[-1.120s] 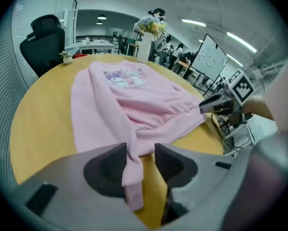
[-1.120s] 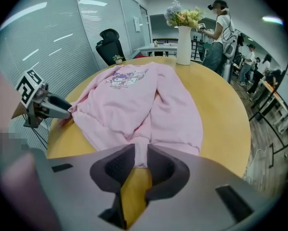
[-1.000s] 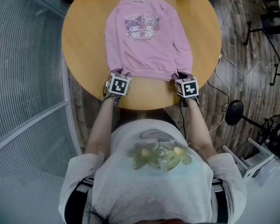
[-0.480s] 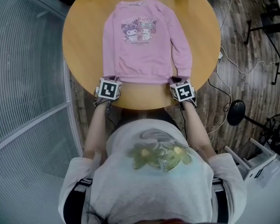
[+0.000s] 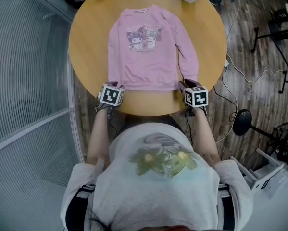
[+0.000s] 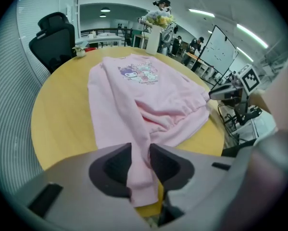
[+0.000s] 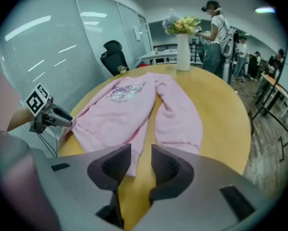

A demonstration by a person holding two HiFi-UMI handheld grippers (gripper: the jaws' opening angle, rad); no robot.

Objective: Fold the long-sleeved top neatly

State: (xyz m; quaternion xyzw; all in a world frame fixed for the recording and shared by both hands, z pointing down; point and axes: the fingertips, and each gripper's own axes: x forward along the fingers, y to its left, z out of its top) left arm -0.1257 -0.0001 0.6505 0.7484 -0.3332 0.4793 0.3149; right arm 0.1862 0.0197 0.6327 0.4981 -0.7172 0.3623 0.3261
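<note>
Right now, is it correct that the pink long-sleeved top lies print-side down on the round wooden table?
Not quite: the pink long-sleeved top lies print-side up on the round wooden table; the head view shows its cartoon print facing the camera.

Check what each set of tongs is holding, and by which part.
Left tongs: sleeve cuff of the pink top lies between jaws that just opened; grip uncertain. Right tongs: jaws just opened, hem corner beside one pad, nothing held.
</note>
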